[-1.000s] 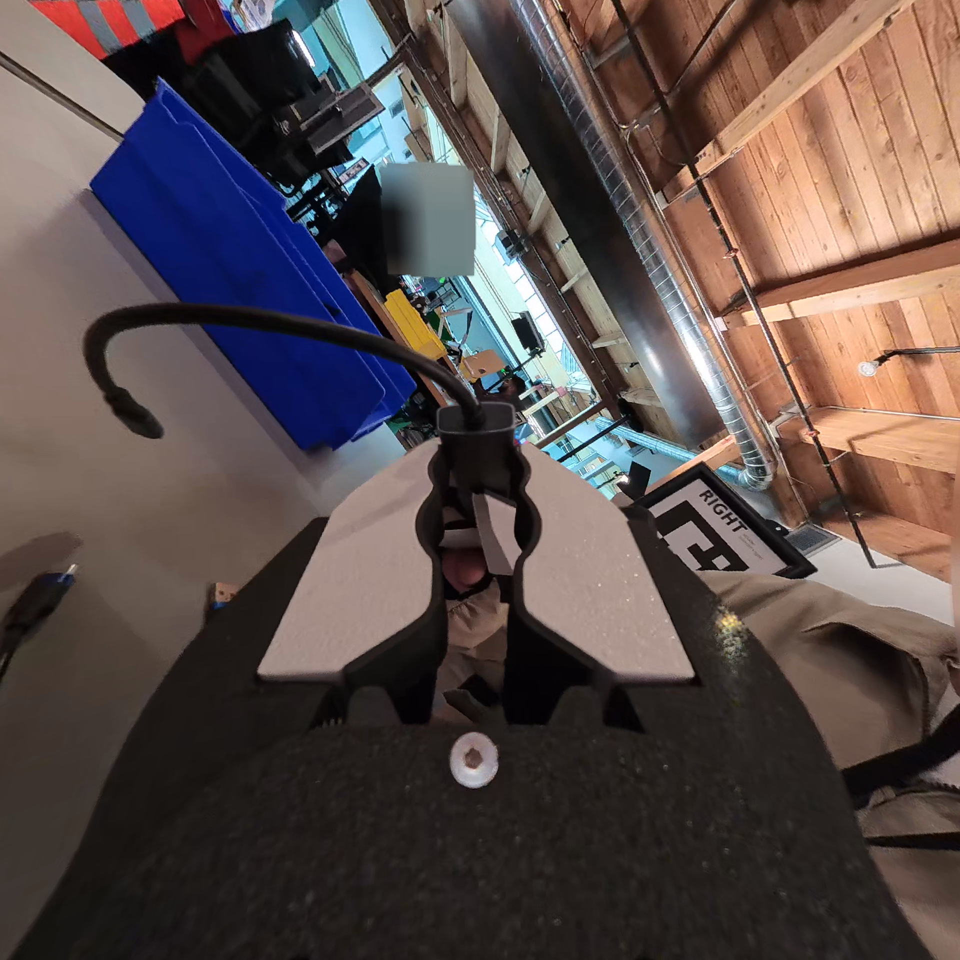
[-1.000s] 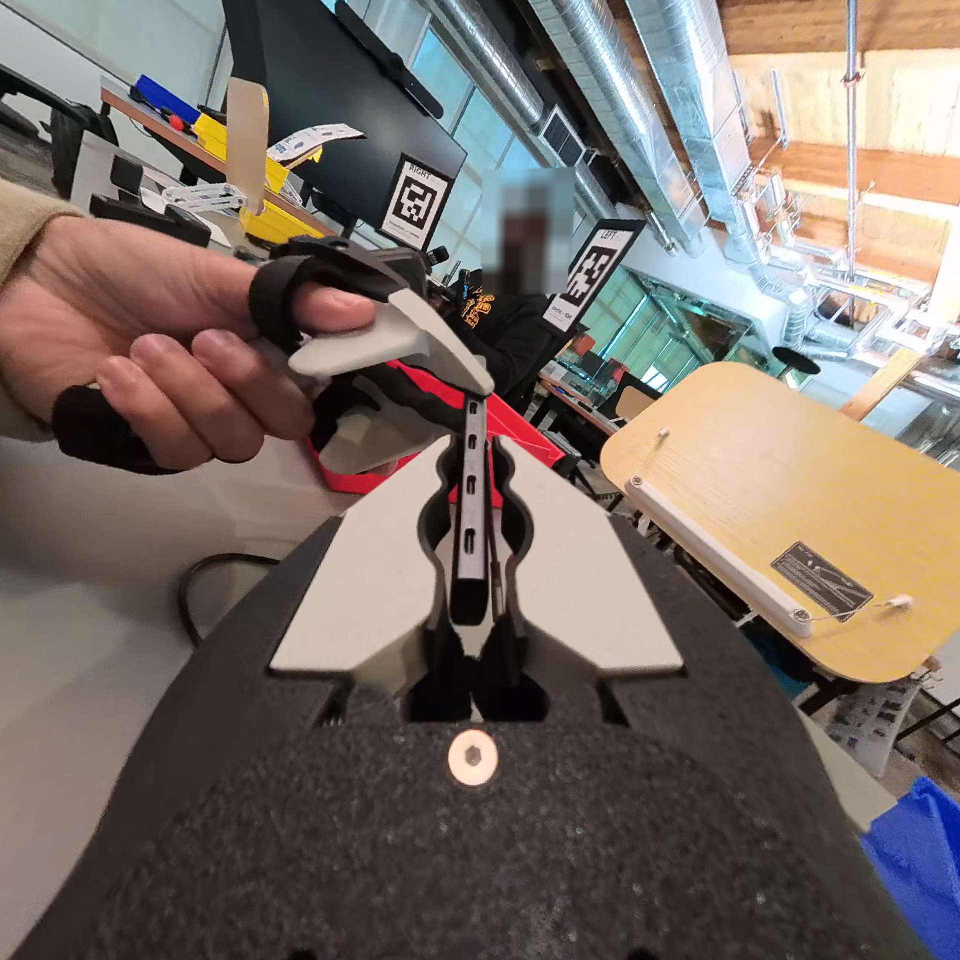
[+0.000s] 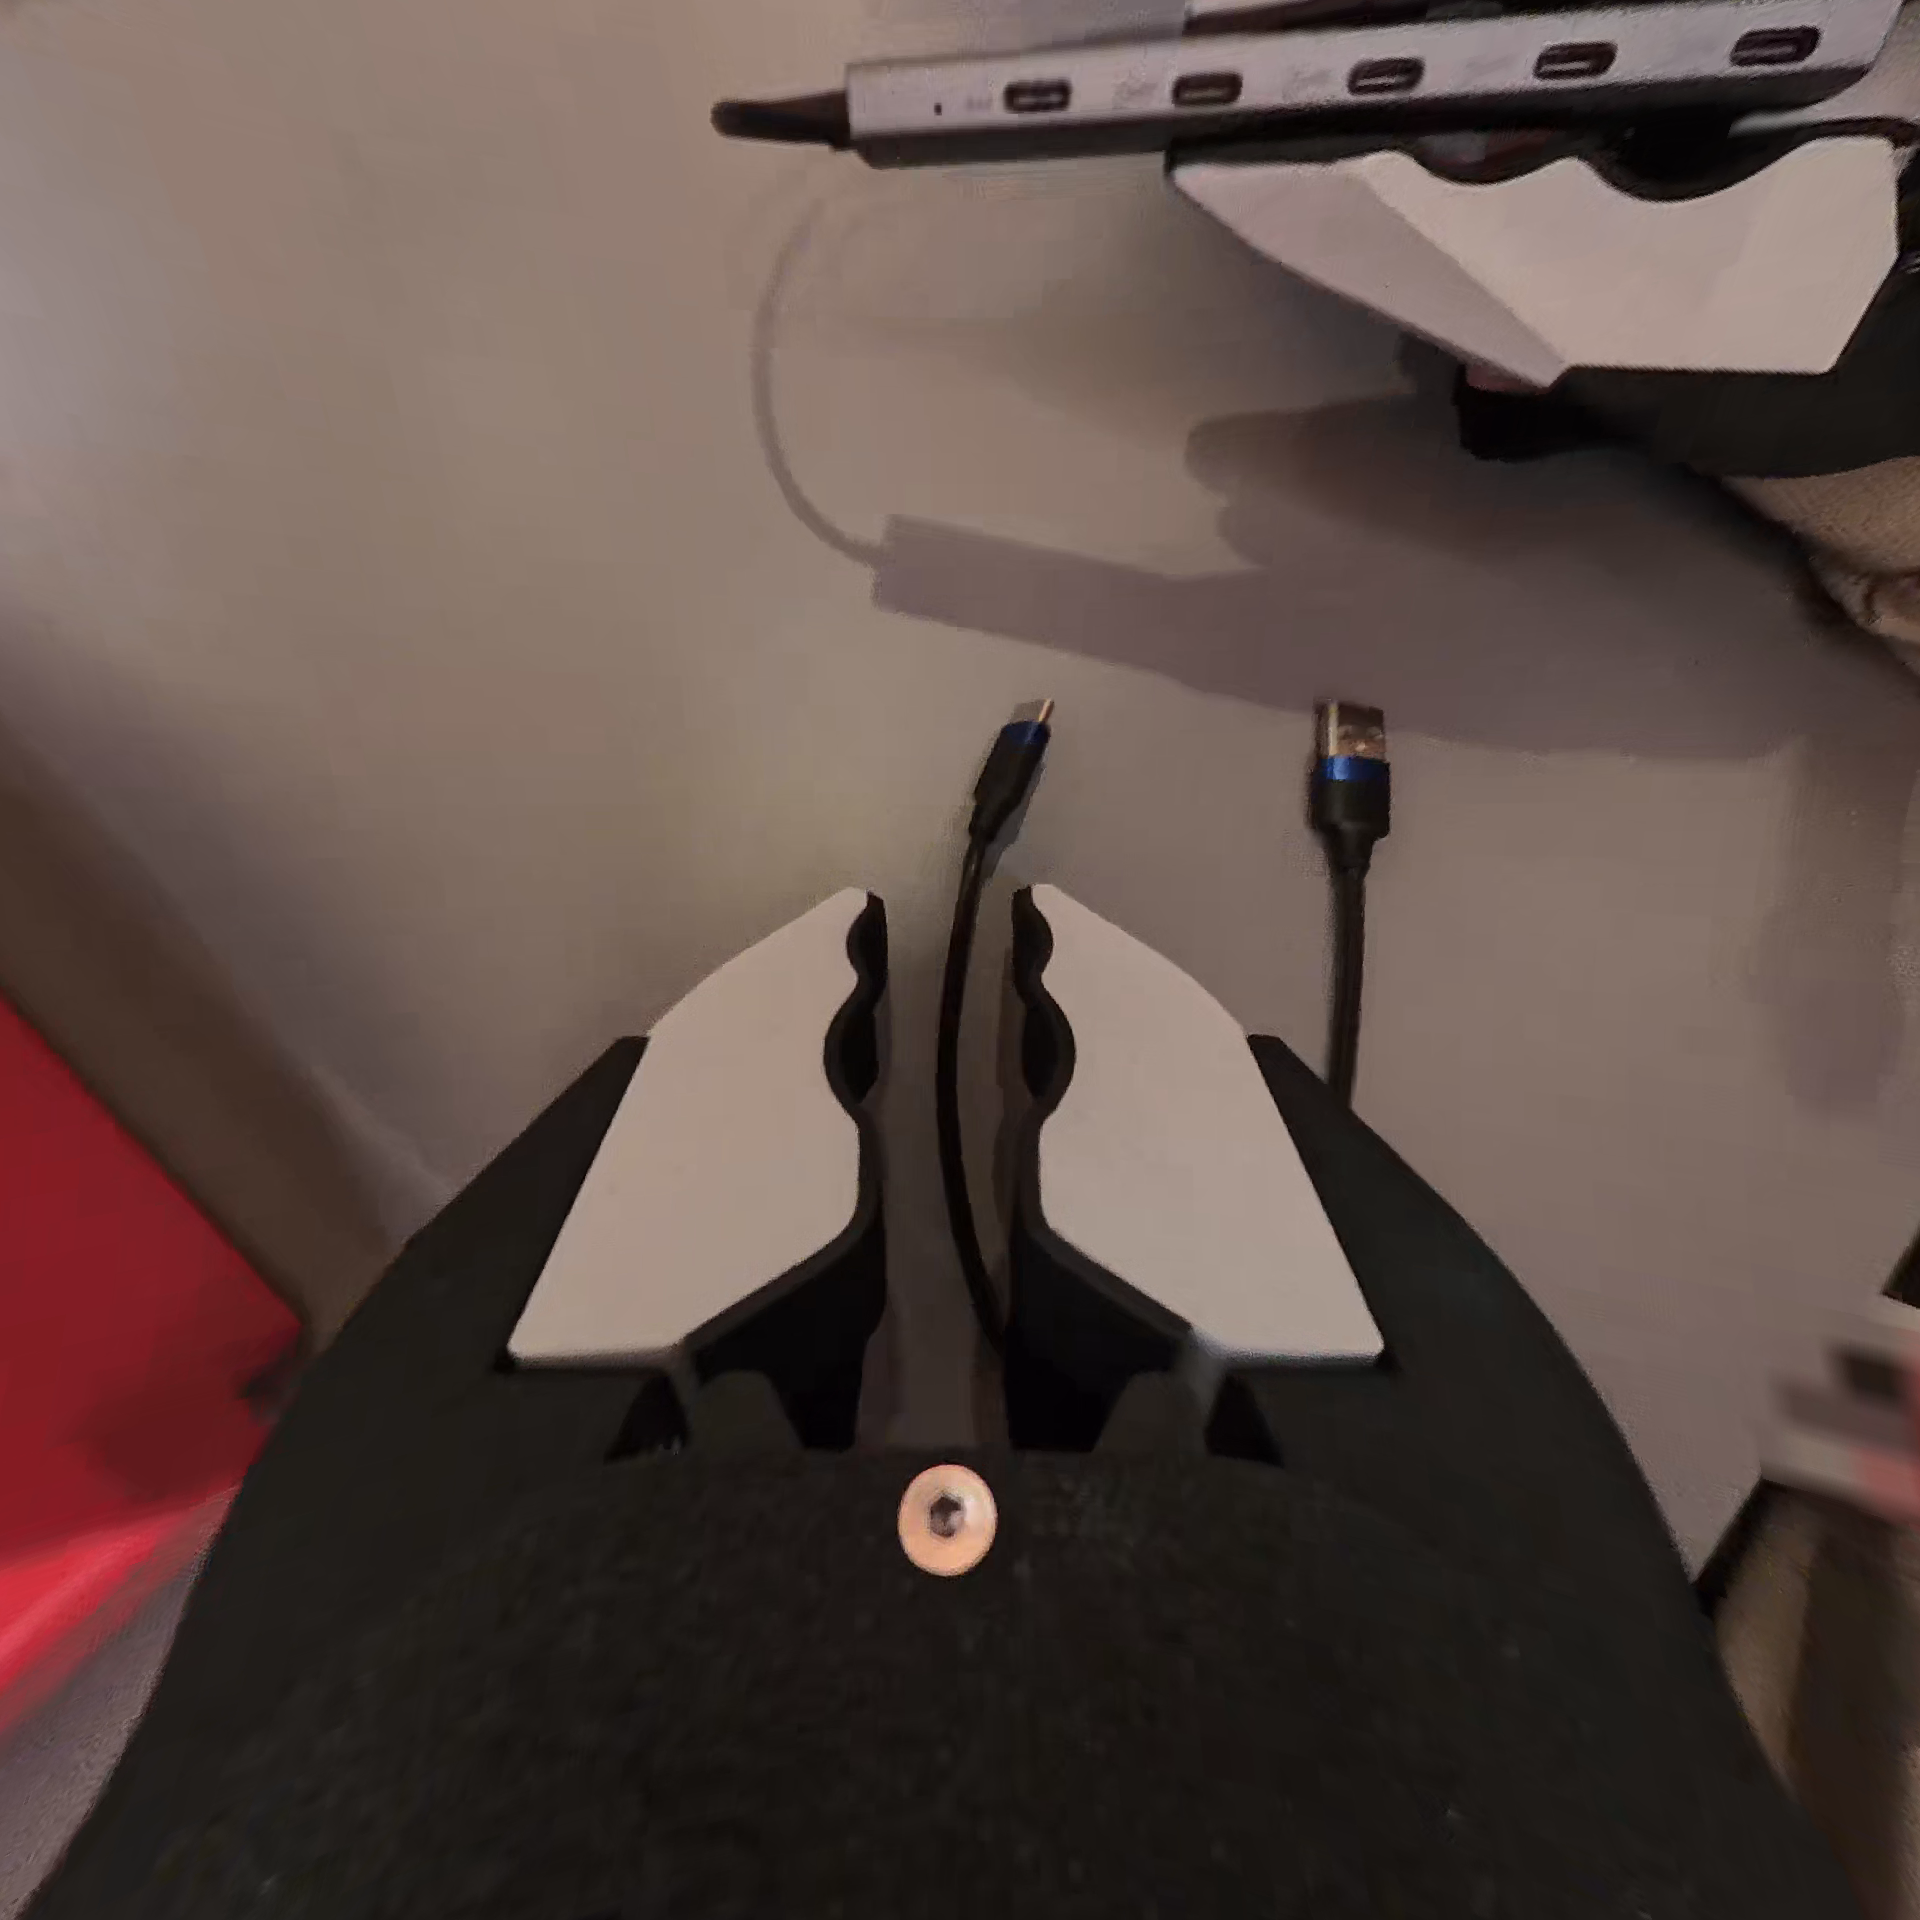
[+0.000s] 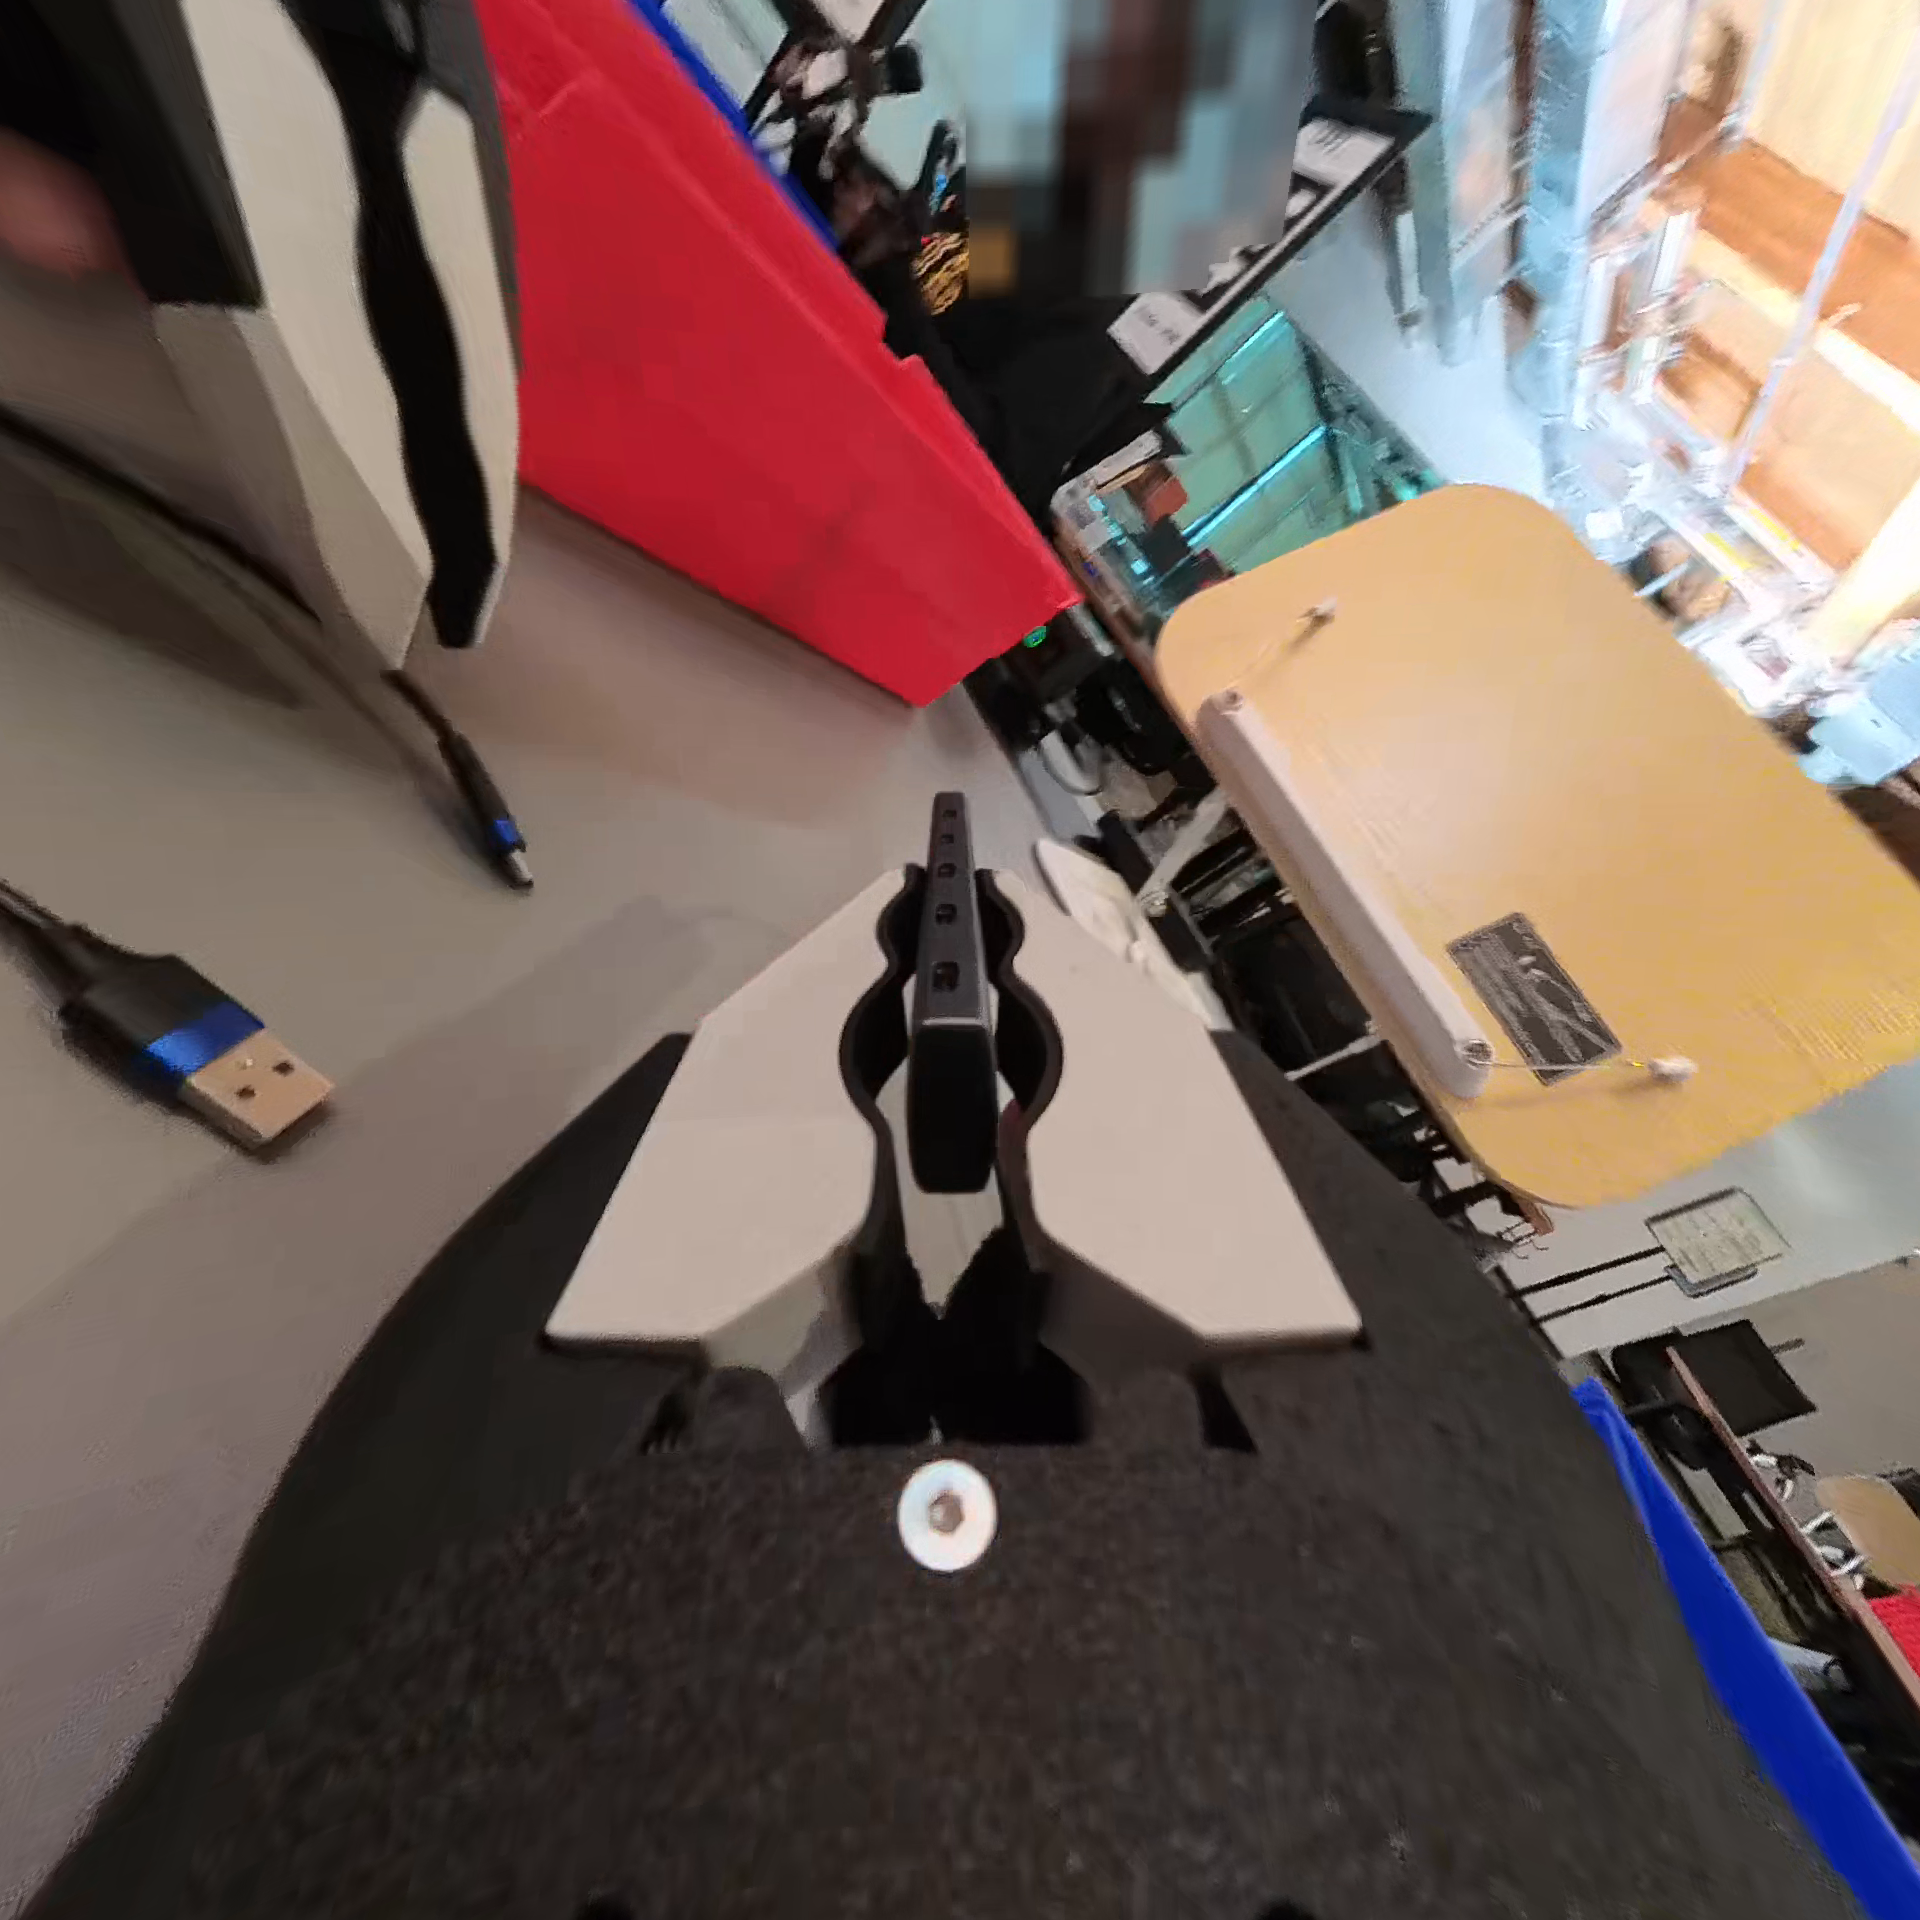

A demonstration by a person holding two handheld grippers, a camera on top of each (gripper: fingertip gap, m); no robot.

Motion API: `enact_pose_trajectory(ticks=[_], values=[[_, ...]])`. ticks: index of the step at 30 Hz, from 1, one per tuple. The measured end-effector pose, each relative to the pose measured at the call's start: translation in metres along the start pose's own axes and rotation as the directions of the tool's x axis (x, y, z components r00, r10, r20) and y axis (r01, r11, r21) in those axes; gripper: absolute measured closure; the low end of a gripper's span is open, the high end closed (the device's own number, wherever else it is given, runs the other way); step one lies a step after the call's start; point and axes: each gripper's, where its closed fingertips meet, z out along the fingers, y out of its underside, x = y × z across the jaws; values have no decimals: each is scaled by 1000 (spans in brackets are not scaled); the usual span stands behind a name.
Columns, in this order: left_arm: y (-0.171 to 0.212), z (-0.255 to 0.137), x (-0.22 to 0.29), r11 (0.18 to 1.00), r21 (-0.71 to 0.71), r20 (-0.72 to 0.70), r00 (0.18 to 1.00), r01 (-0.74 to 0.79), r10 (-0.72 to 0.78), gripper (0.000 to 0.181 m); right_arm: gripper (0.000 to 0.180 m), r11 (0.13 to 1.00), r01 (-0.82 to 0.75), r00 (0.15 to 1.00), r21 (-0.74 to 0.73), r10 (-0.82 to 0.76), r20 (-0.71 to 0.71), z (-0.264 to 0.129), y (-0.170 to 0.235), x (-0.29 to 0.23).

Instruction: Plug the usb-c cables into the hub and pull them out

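Right gripper clamps the slim grey metal hub; left gripper, jaws parted, straddles the black blue-banded USB-C cable on the grey table, a red plastic bin at its far edge.

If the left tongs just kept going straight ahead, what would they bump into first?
Probably the small plug of the black cable lying between the open left tongs, then the grey table. The hub sits farther on and off to the right, though depth is hard to judge.

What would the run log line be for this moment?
left claw: open over USB-C cable on table | right claw: shut on hub, held up | ports empty
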Motion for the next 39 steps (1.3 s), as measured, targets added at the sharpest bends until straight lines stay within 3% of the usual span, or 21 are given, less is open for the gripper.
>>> enact_pose_trajectory(ticks=[6, 10, 12, 18, 39], values=[[9, 8, -4, 994, -66, 69, 993, -88, 93, 173, 170, 999, 28, 996, -37, -25, 82, 9, 9, -16], [-23, -14, 0, 950, 31, 214, 931, -310, 297, 178, 170, 997, 66, 991, -49, -60, 117, 10, 11, -26], [-36, -23, 10, 934, 59, 234, 914, -353, 331, 178, 170, 992, 112, 986, -63, -103, 131, 12, 11, -34], [-27, -16, 28, 925, 6, 175, 911, -380, 373, 178, 170, 973, 209, 971, -94, -195, 138, 18, 11, -47], [-18, -9, 24, 918, -59, 178, 901, -393, 397, 178, 170, 958, 269, 956, -102, -252, 150, 20, 10, -58]])
